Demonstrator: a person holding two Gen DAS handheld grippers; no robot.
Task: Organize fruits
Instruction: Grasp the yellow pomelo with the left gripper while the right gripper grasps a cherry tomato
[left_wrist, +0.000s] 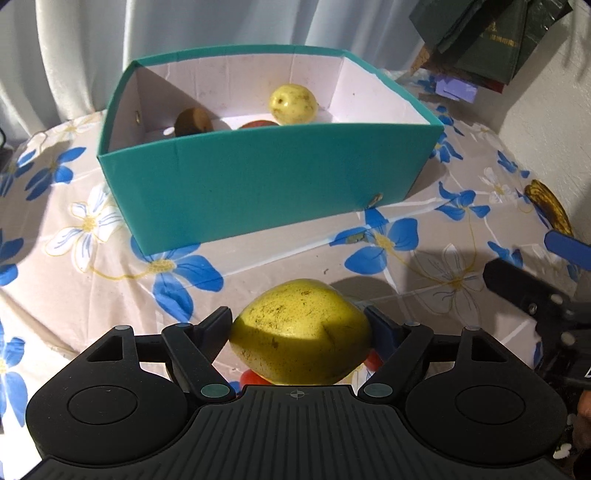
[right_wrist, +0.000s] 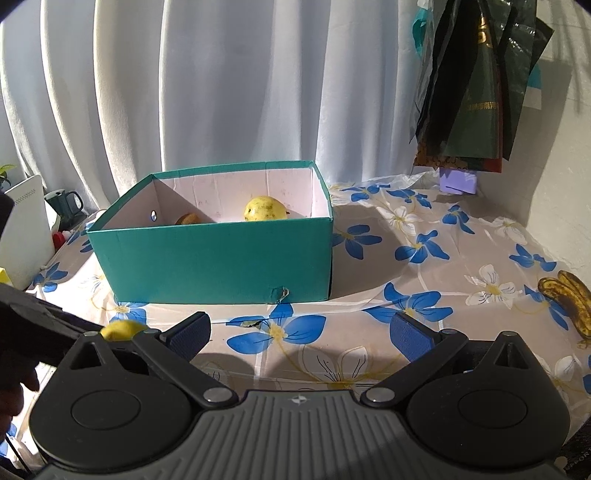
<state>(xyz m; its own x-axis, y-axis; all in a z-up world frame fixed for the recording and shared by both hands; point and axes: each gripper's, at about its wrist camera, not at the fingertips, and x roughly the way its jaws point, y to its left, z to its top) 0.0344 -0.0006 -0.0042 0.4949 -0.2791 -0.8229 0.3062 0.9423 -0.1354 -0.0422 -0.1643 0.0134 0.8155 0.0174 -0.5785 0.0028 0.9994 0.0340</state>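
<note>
My left gripper (left_wrist: 297, 318) is shut on a large speckled yellow fruit (left_wrist: 299, 332), held a little above the flowered tablecloth in front of the teal box (left_wrist: 258, 184). Something red (left_wrist: 253, 377) shows just beneath the held fruit, mostly hidden. Inside the box lie another yellow fruit (left_wrist: 293, 103), a brown kiwi-like fruit (left_wrist: 194, 122) and a partly hidden red fruit (left_wrist: 258, 124). In the right wrist view my right gripper (right_wrist: 301, 334) stands open over the cloth with nothing between its fingers; the held fruit (right_wrist: 120, 329) peeks out at its left. An overripe banana (right_wrist: 569, 299) lies far right.
A white curtain hangs behind the table. Dark bags (right_wrist: 476, 81) hang on the right wall above a small purple box (right_wrist: 458, 182). At the left table edge stand a dark mug (right_wrist: 66, 210) and a white panel (right_wrist: 26, 236). The box has an inner divider on its left.
</note>
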